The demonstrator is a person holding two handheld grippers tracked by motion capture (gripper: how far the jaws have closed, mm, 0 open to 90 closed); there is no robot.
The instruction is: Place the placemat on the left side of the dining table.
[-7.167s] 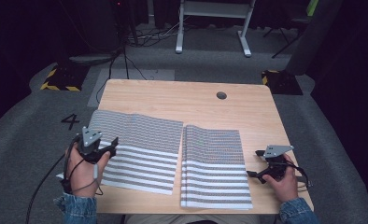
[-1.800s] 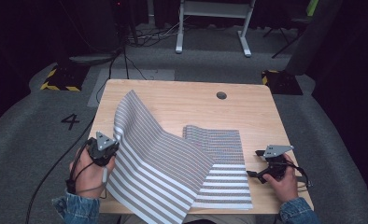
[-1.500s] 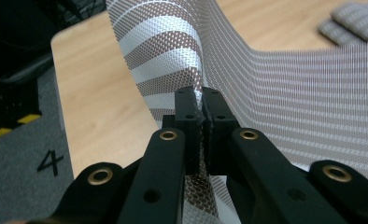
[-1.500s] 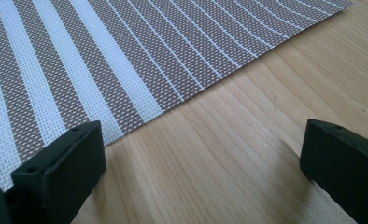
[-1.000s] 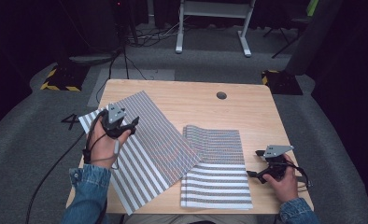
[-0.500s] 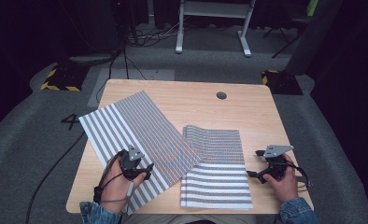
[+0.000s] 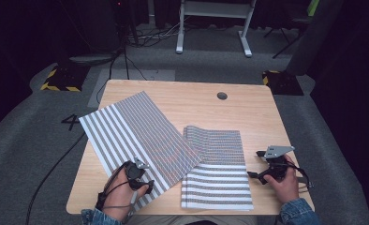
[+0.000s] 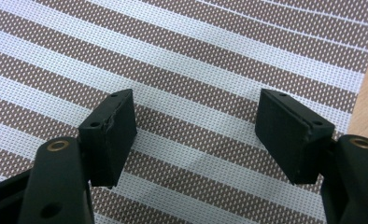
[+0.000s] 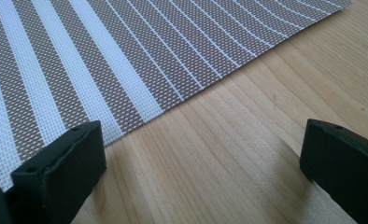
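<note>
A: The pale wooden table [image 7: 267, 117] carries two striped woven mats; the left striped mat [image 7: 136, 136] lies askew, overlapping the right striped mat [image 7: 217, 173].

B: The left gripper [image 7: 138, 176] hovers over its near corner, jaws just opened wide, nothing between them. The right gripper [image 7: 262, 174] is parked on bare wood, agape, empty.

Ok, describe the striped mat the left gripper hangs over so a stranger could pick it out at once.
On the light wooden table, two brown-and-white striped woven mats lie side by side. The wanted one is the left mat, under the open left gripper at the near edge. Unlike the square-set right mat, it lies turned at a slant, one corner hanging past the table's left edge and another overlapping its neighbour.
</note>
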